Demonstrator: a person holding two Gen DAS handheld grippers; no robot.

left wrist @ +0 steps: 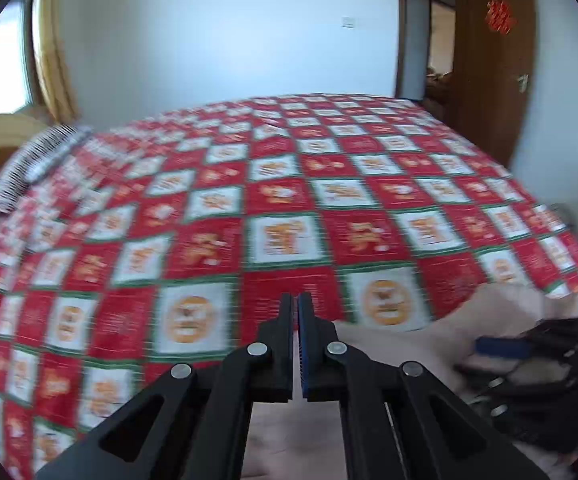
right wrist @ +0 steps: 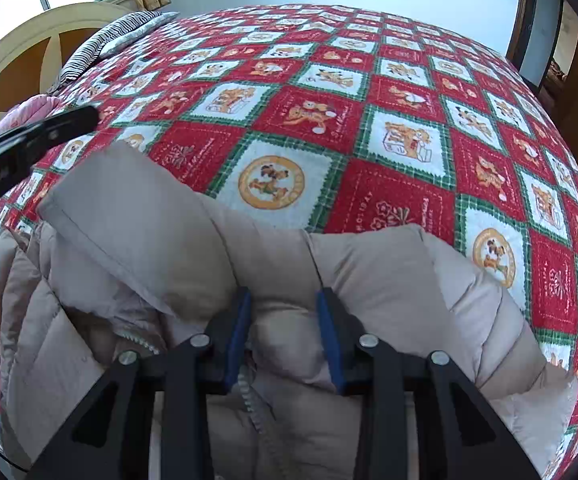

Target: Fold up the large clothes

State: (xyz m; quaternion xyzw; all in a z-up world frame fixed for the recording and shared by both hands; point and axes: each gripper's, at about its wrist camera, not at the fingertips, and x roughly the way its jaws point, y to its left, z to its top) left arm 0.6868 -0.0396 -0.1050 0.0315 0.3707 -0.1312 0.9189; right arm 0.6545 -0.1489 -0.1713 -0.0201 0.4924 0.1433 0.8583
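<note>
Both tongs differ: the left gripper [left wrist: 296, 300] is pressed together on nothing, while the right gripper [right wrist: 283, 300] stands spread over the puffy beige quilted jacket [right wrist: 161, 248]. That jacket lies rumpled at the lower frame on the red-and-white checked bedspread [right wrist: 369, 120], its zipper teeth [right wrist: 249, 396] showing.

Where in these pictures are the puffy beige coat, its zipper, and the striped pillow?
puffy beige coat [right wrist: 389, 280]: right wrist view, on a padded panel right of the gripper.
zipper [right wrist: 255, 412]: right wrist view, on the toothed strip below the jaws.
striped pillow [right wrist: 105, 42]: right wrist view, on its top by the headboard.
</note>
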